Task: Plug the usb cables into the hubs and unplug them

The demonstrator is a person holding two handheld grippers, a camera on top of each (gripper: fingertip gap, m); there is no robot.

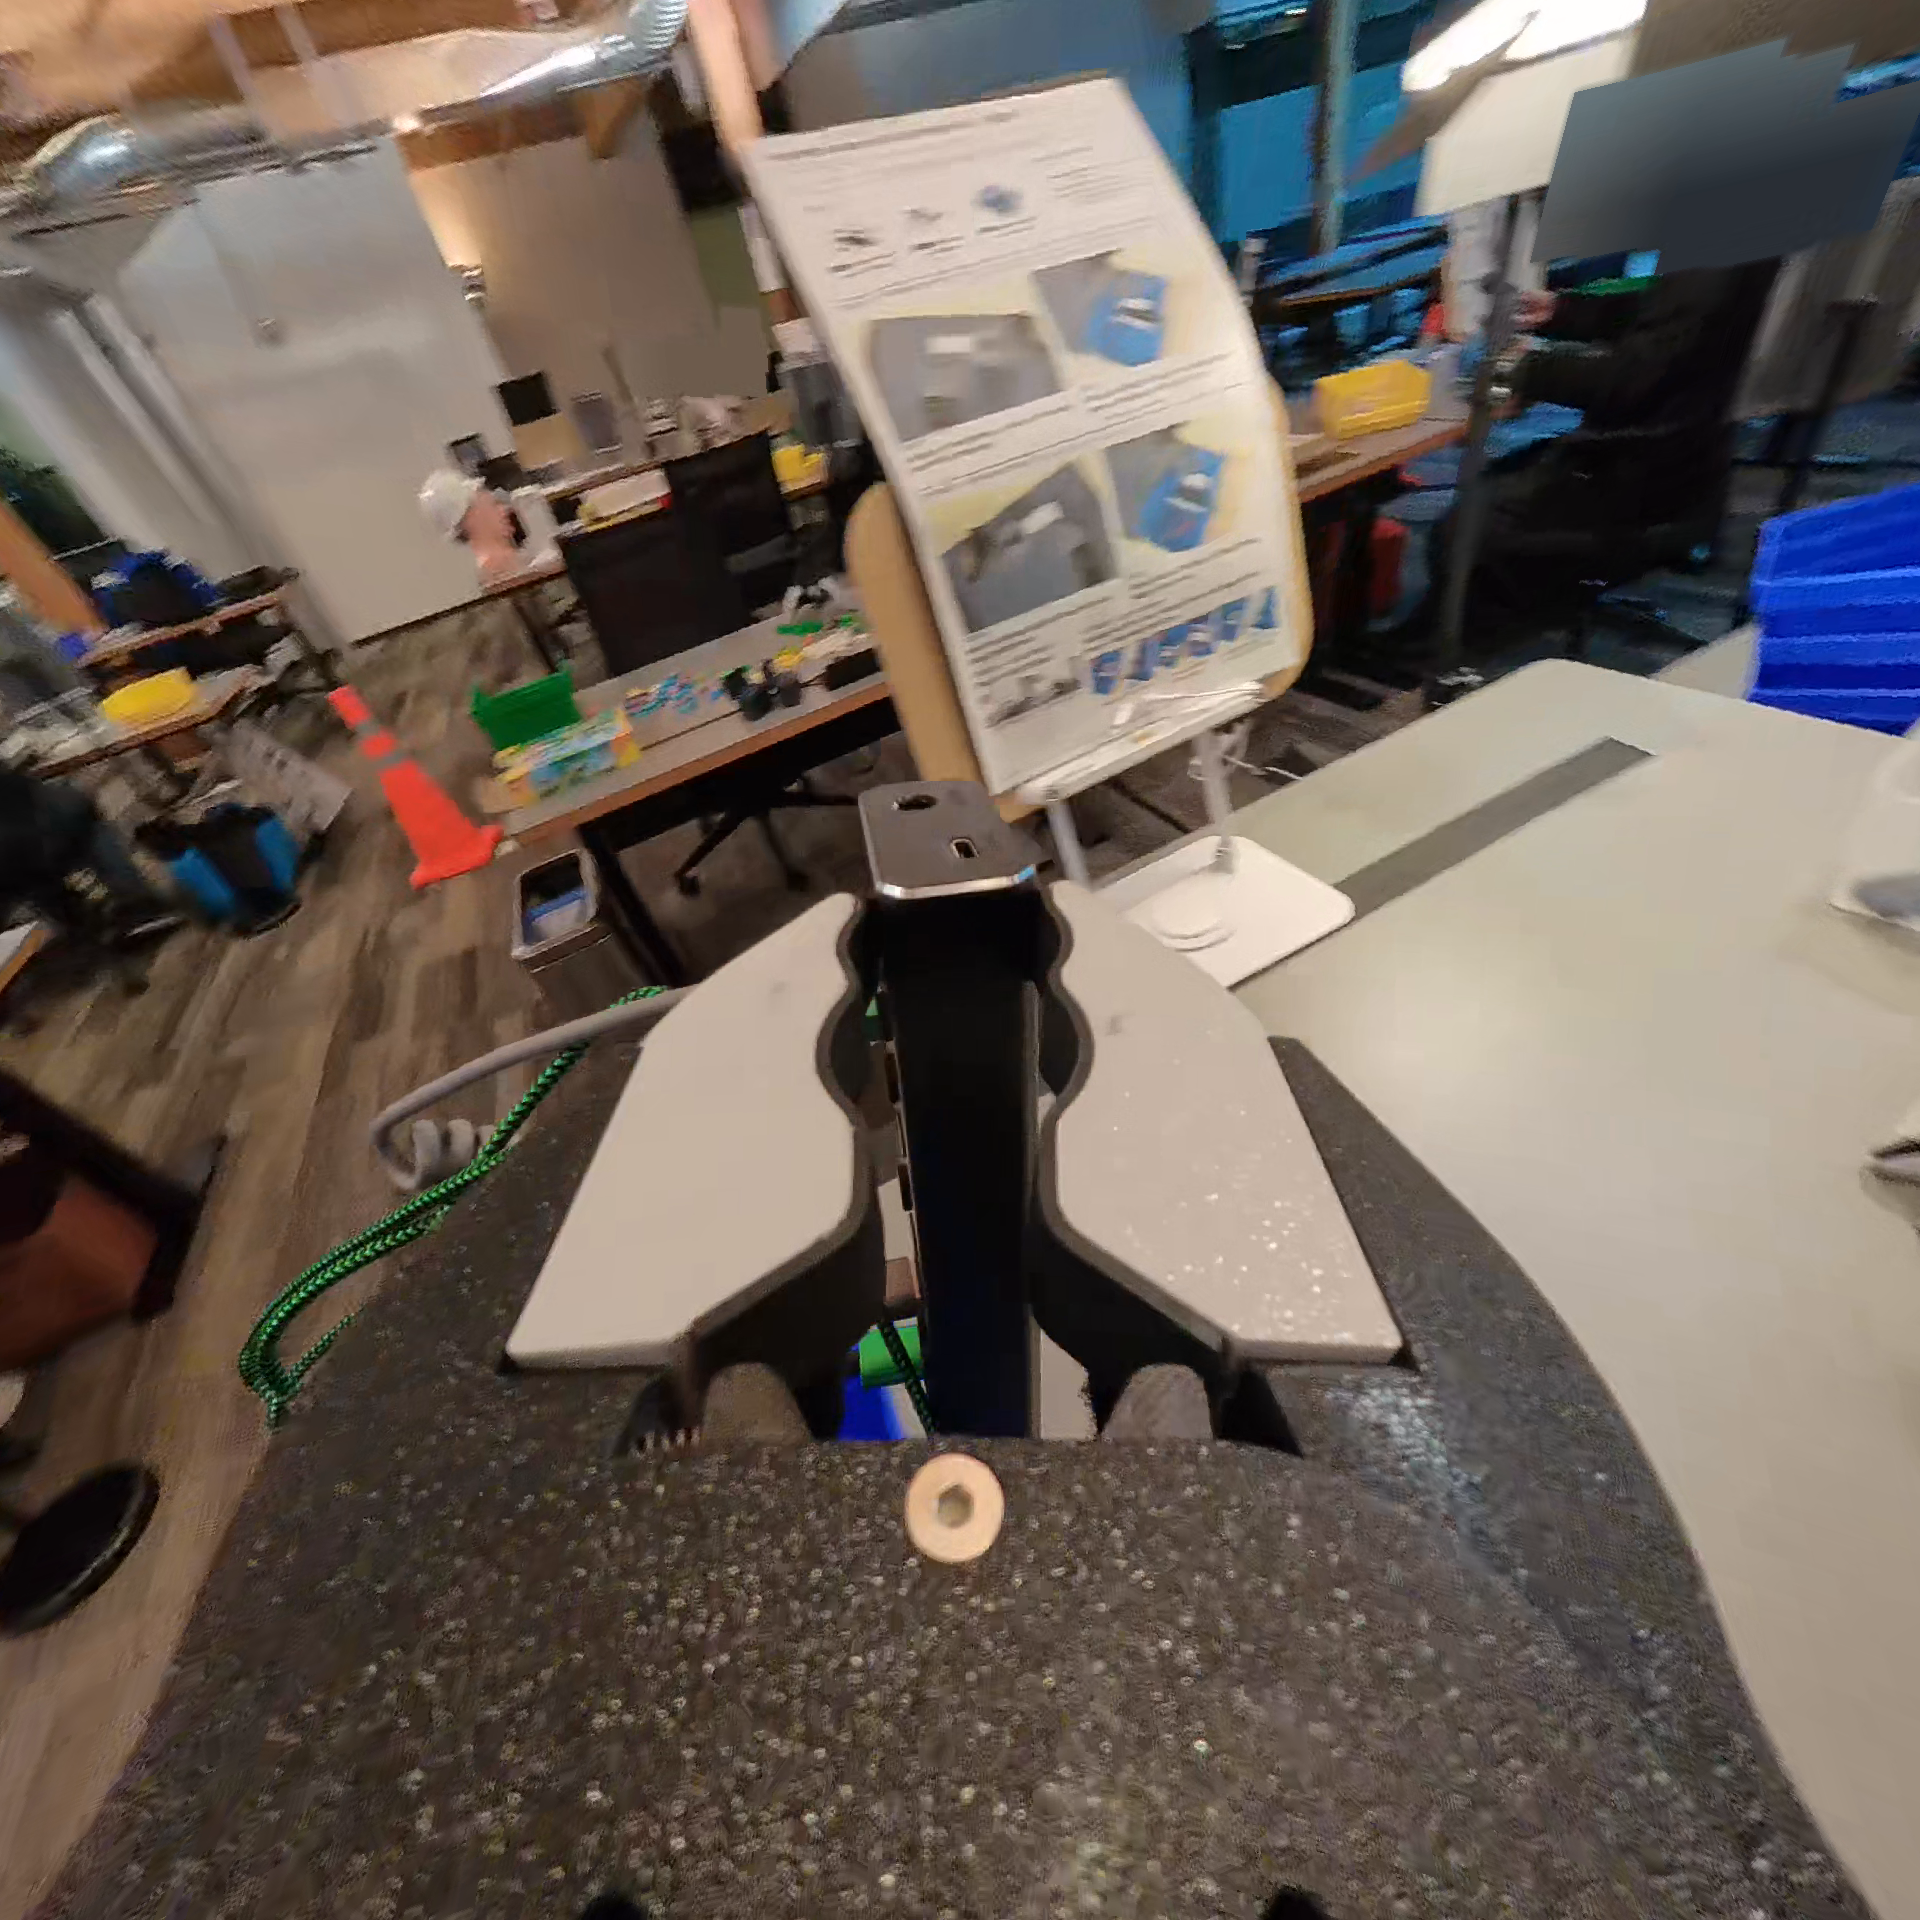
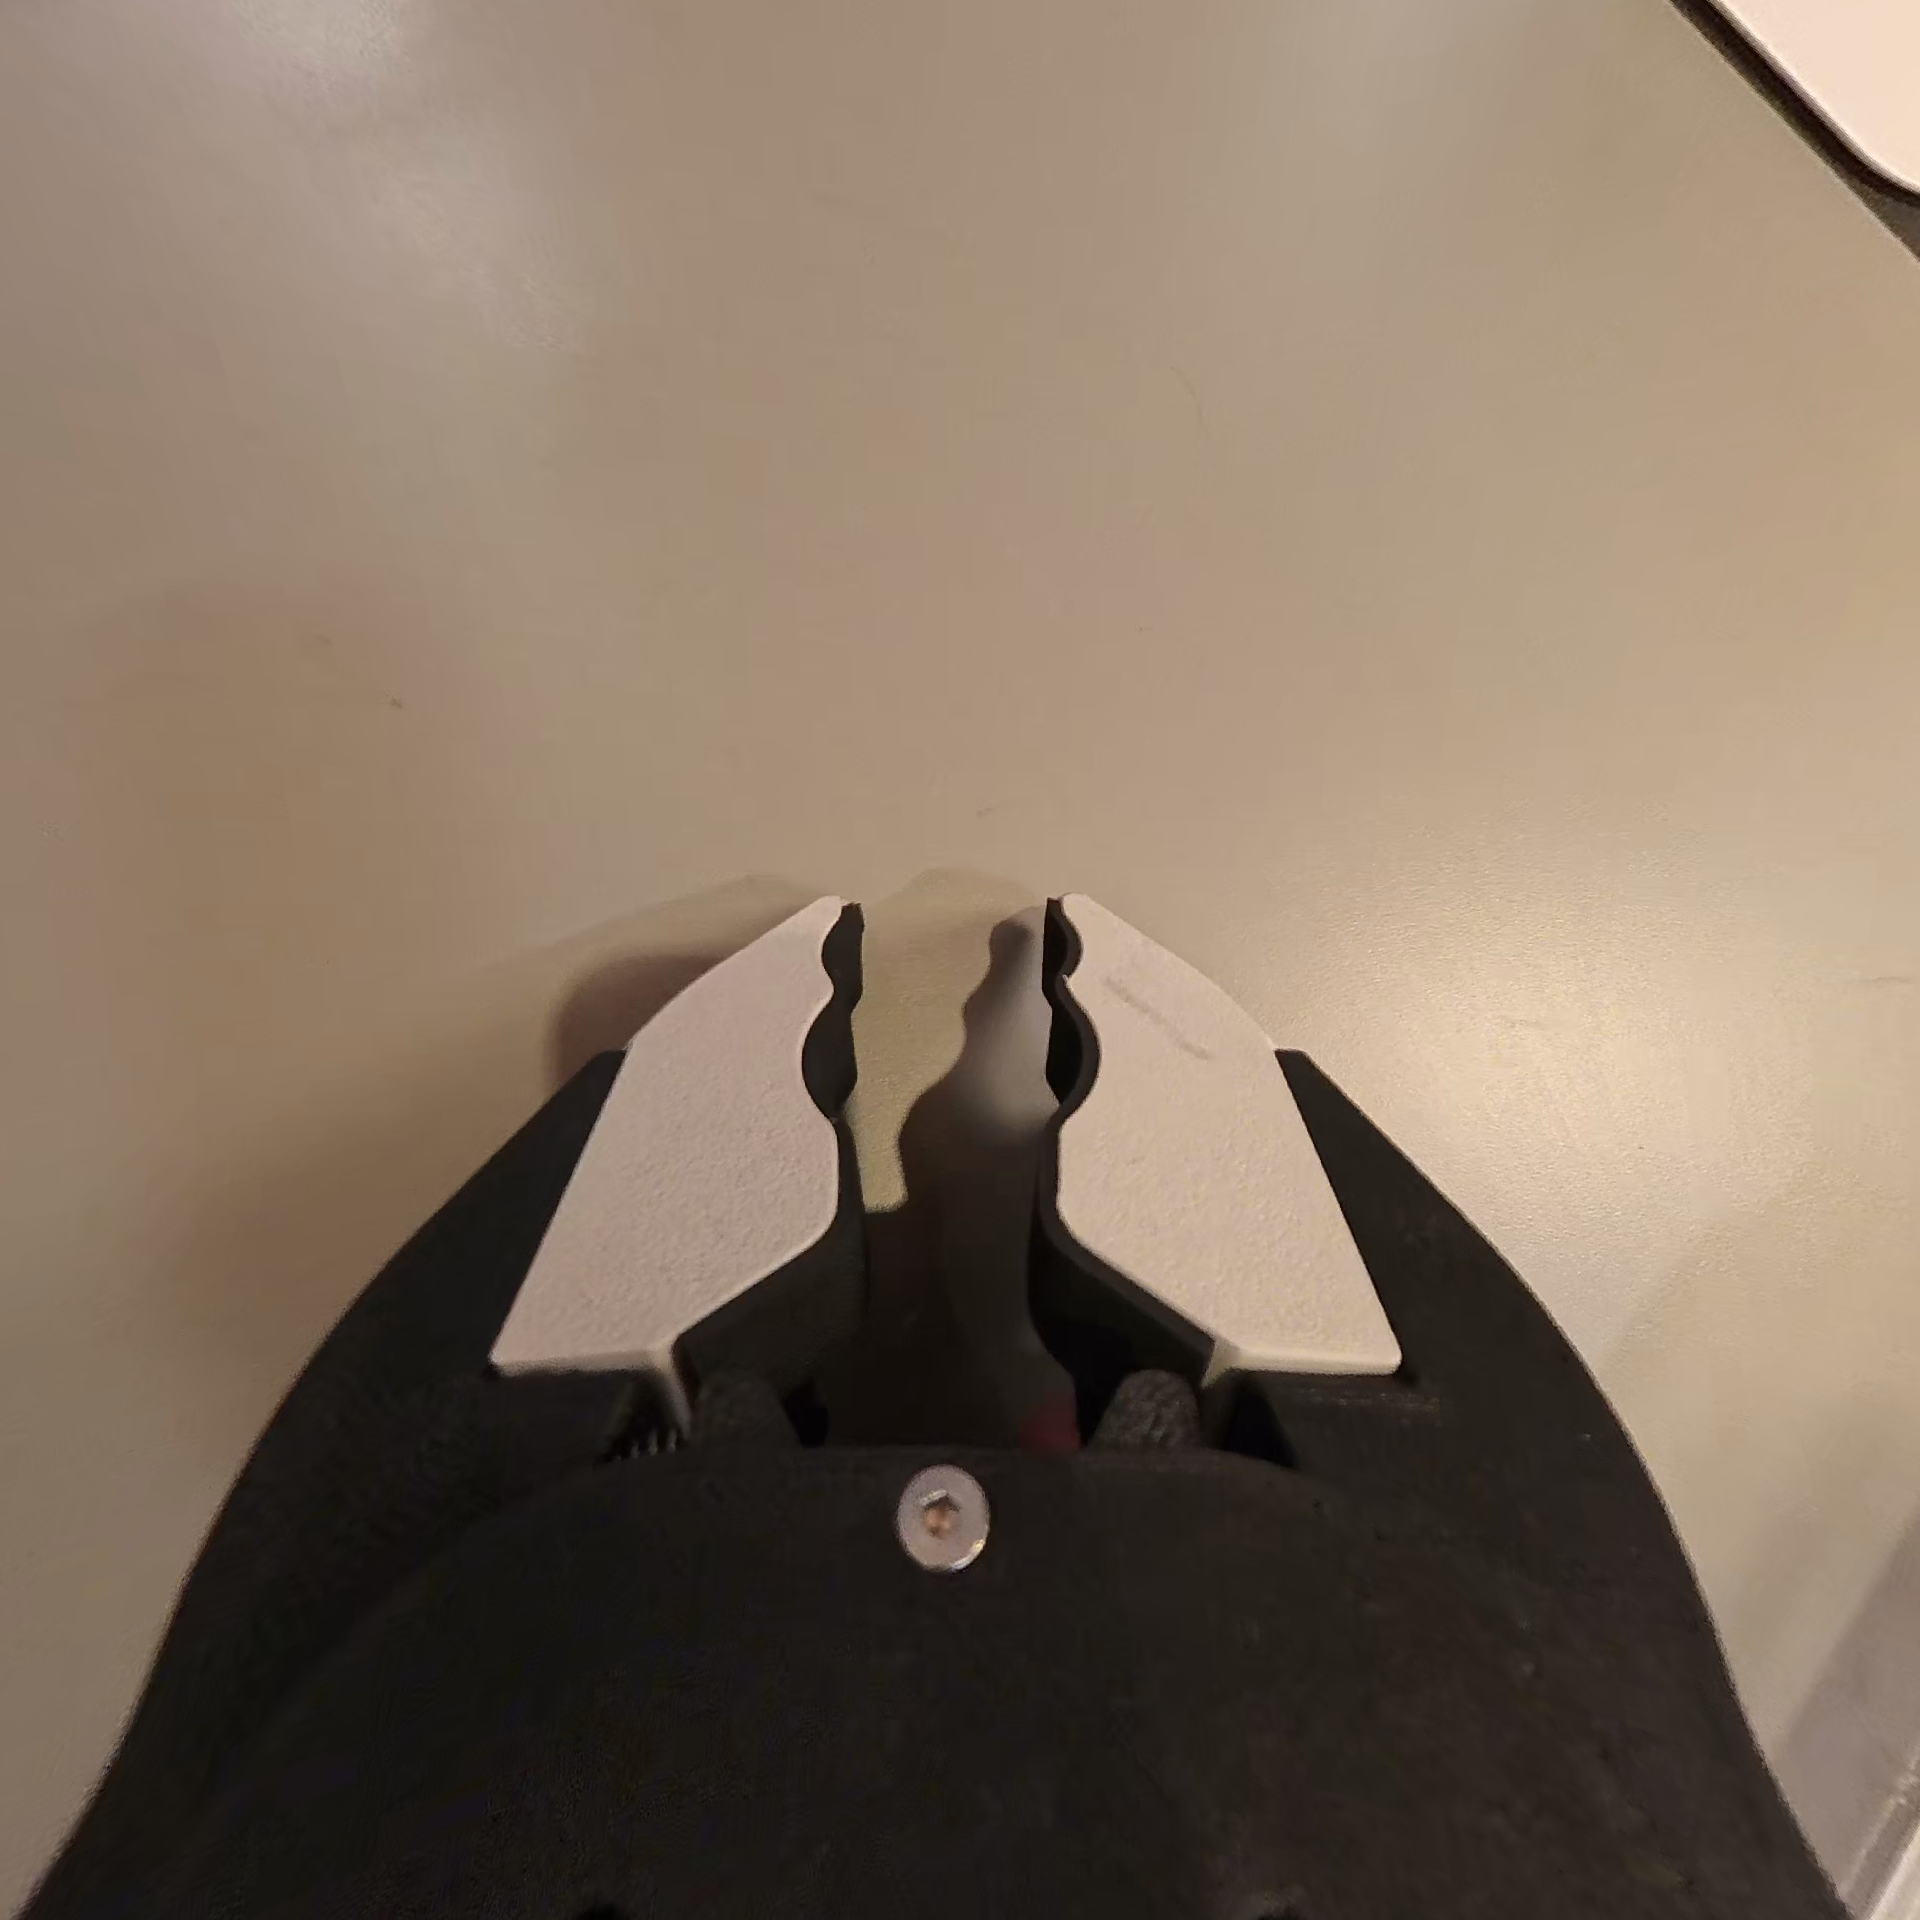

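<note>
My left gripper [image 1: 951, 935] is clamped on the hub [image 1: 961, 1039] — a slim black bar held edge-on between both fingers, its far end projecting past the tips and showing a small slot and a round opening. I hold it lifted clear of the grey table [image 1: 1558, 1039] and pointed out toward the room, probably so that the row of ports along its left side stays reachable. A green braided cable [image 1: 395, 1236] trails from beneath the jaws down to the left; a grey cable [image 1: 468, 1081] loops beside it. Whether either plug is seated in the hub cannot be determined from here, as the fingers cover that area.

My right gripper [image 2: 951, 925] faces the bare beige table top [image 2: 935, 468], close to it, jaws parted by a narrow gap and holding nothing. No cable or plug appears in its view.

Judgement: the left grip serves as the brace — the right must next find a plug end.
</note>
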